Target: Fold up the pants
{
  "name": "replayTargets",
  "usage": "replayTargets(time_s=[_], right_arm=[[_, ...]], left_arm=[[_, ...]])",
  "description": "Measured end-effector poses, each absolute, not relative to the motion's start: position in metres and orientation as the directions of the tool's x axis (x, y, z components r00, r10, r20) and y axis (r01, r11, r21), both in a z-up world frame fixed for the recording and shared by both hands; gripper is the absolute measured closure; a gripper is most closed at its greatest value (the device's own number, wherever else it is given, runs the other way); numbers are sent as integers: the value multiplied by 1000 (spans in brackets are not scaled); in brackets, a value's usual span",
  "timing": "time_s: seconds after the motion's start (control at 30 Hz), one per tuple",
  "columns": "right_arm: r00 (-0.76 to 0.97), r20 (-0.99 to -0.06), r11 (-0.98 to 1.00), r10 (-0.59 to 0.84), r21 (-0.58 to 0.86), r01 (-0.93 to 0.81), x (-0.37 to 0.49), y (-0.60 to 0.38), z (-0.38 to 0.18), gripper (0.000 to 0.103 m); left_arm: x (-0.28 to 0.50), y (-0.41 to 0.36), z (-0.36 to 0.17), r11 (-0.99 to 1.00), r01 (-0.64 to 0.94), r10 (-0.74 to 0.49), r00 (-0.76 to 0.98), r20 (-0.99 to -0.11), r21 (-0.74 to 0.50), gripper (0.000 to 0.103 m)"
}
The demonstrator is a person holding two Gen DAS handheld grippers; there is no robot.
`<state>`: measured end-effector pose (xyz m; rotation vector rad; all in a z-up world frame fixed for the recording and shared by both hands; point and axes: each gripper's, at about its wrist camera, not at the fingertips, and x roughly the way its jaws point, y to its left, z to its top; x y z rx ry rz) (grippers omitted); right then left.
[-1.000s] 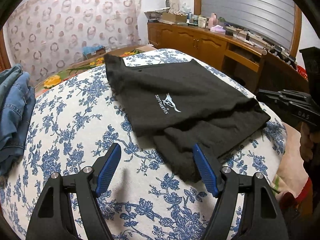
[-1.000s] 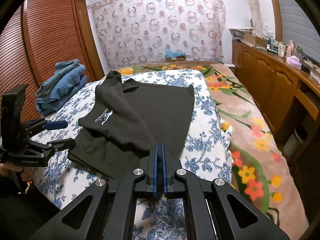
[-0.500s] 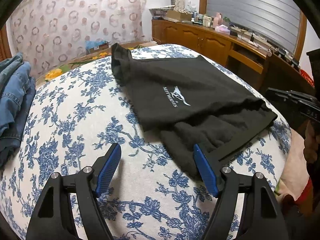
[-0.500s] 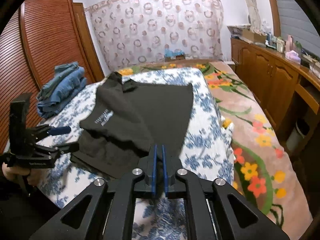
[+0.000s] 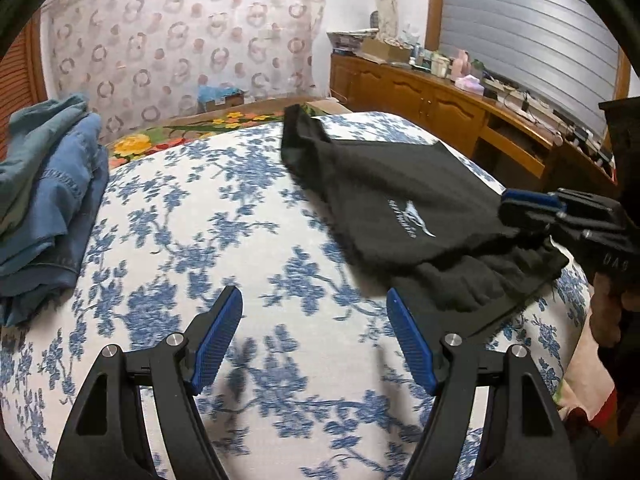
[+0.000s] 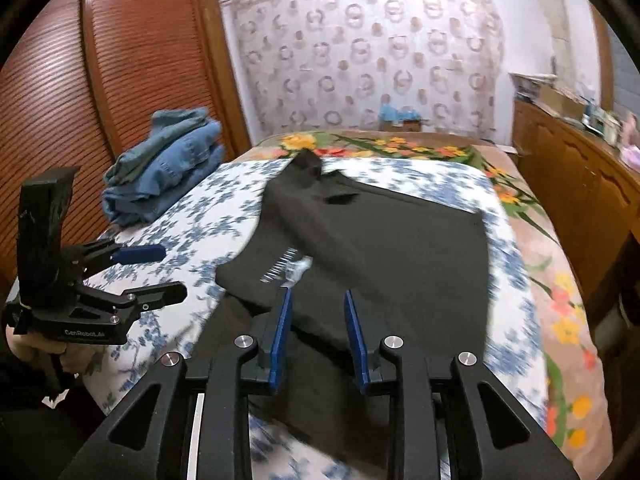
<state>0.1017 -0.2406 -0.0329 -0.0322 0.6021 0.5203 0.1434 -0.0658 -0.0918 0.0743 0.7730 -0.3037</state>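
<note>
Lying beside black pants (image 6: 392, 248): folded jeans (image 5: 44, 200). Left gripper (image 5: 316, 340) spread, empty; right gripper (image 6: 316, 336) just parting, nothing pinched.

Left gripper (image 5: 314, 336) jaws wide apart; right gripper (image 6: 316, 336) jaws just opening, empty.

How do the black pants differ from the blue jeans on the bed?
The black pants lie spread flat in the middle of the bed, partly folded; the blue jeans sit piled in a thick stack at the bed's edge by the wooden door. The pants show a white logo; the jeans show none. The right gripper hovers over the pants; nothing is near the jeans. Both rest on the floral cover.
</note>
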Motion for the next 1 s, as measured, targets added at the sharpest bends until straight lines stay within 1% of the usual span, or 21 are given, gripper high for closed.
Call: replayTargets(time_s=[0.03, 0.13, 0.3, 0.5, 0.63, 0.73, 0.83, 0.87, 0.9, 0.93, 0.97, 1.0], right_arm=[[694, -555, 868, 458, 110, -485, 105, -234, -33, 67], [684, -571, 860, 454, 80, -504, 116, -218, -36, 63], [643, -607, 828, 467, 47, -558, 128, -196, -44, 62], [617, -651, 814, 442, 4, -580, 138, -176, -57, 62], [617, -672, 814, 409, -37, -580, 146, -162, -59, 62], [639, -683, 829, 353, -89, -553, 153, -159, -59, 62], [635, -692, 823, 343, -104, -558, 159, -154, -59, 62], [636, -693, 823, 340, -109, -558, 159, -153, -60, 64], [635, -692, 822, 342, -106, -559, 160, -152, -58, 76], [633, -688, 820, 354, -96, -564, 160, -154, -57, 84], [634, -681, 819, 367, -86, -567, 161, -152, -54, 87], [635, -672, 820, 381, -72, -568, 162, -153, -49, 92]], left_arm=[[143, -61, -91, 956, 287, -244, 678, -694, -55, 28], [143, -51, -90, 961, 269, -240, 689, -684, -66, 28], [143, -38, -87, 966, 249, -230, 702, -674, -71, 28], [140, -22, -87, 971, 221, -223, 710, -668, -90, 28], [139, -15, -88, 973, 208, -221, 711, -667, -101, 28], [139, -12, -89, 974, 204, -219, 712, -667, -103, 28], [139, -12, -90, 974, 203, -218, 711, -669, -102, 28], [139, -12, -89, 974, 203, -218, 712, -668, -100, 28], [138, -13, -89, 974, 205, -218, 712, -667, -100, 28], [138, -13, -88, 973, 207, -219, 713, -666, -99, 28], [138, -14, -88, 973, 208, -219, 714, -665, -97, 28], [137, -14, -88, 973, 209, -219, 714, -665, -95, 28]])
